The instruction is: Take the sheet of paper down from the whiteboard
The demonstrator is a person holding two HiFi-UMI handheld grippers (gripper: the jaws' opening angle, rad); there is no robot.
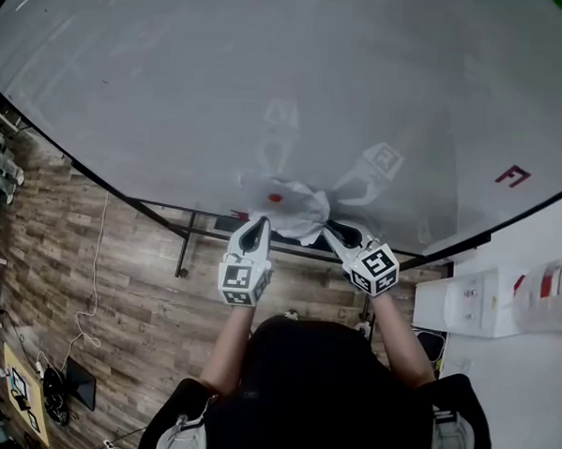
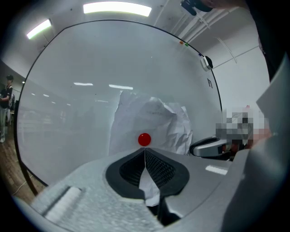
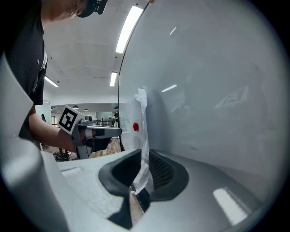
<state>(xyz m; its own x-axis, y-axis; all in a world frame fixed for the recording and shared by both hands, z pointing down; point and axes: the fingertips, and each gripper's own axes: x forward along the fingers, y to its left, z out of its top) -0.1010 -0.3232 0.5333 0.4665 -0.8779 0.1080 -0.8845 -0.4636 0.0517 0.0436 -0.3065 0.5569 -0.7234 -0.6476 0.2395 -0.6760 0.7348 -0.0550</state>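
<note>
Plainly the risk is a tear: the sheet of paper (image 2: 154, 118) hangs low on the whiteboard (image 1: 175, 91), pinned by a red magnet (image 2: 144, 139) just above where the left tool (image 2: 145, 152) has its jaws closed tight on the bottom edge. The right tool (image 3: 141, 156) nips the sheet's side edge between its pads, as far as I can make out, though that bite looks thinner. If both tools tug outward or away from each other while the magnet bears down, the already crumpled paper could rip at the pin, or slide out of the right tool's narrow hold. A hard pull might also flick the magnet off the board onto the floor (image 1: 118, 285) (it would roll who knows where). Peeling downward and away, both tools moving together, seems the gentler course. As for how it lies, the sheet rests against the board's face, creased and bulging. From the left gripper view its longer side seems to run up and down, lower edge toward the tools, though the crumpling makes that uncertain.
</note>
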